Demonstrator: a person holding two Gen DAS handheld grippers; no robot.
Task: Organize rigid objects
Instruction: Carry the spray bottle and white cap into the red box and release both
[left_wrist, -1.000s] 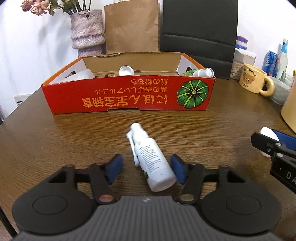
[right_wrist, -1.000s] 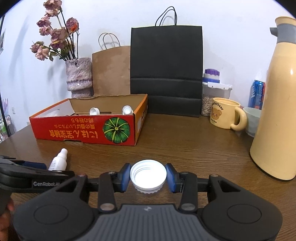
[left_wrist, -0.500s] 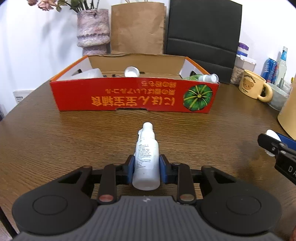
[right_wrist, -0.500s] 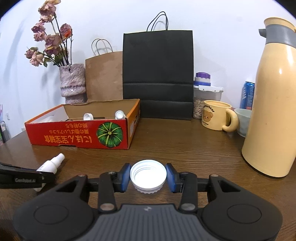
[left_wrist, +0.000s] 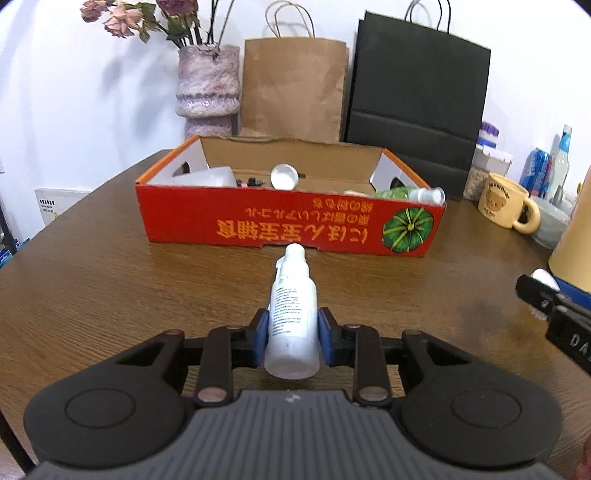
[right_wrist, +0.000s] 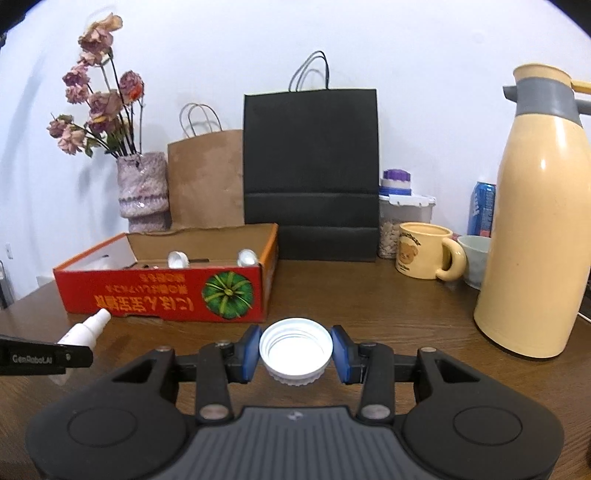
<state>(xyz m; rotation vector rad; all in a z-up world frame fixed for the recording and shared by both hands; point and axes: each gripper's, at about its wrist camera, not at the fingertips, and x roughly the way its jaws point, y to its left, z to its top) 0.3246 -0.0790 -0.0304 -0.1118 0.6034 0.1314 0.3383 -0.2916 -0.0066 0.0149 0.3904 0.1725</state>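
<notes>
My left gripper (left_wrist: 291, 332) is shut on a white spray bottle (left_wrist: 293, 306), whose nozzle points toward the red cardboard box (left_wrist: 288, 225) just ahead. The bottle hangs a little above the wooden table. The same bottle (right_wrist: 86, 330) shows at the left edge of the right wrist view, in front of the box (right_wrist: 166, 291). My right gripper (right_wrist: 295, 349) is shut on a white screw cap (right_wrist: 295, 349), its open threaded side facing up. That cap (left_wrist: 543, 277) peeks out at the right of the left wrist view. Several small white items lie inside the box.
A tall cream thermos (right_wrist: 535, 221) stands at the right. A bear mug (right_wrist: 424, 251), a pale bowl (right_wrist: 474, 254), a food jar and a blue can sit behind it. A flower vase (right_wrist: 142, 192), a brown paper bag and a black bag (right_wrist: 310, 170) line the wall.
The left jaws closed on the spray bottle, which lay slanted on the table, then lifted it and carried it toward the box. The right gripper kept its cap and barely moved.
</notes>
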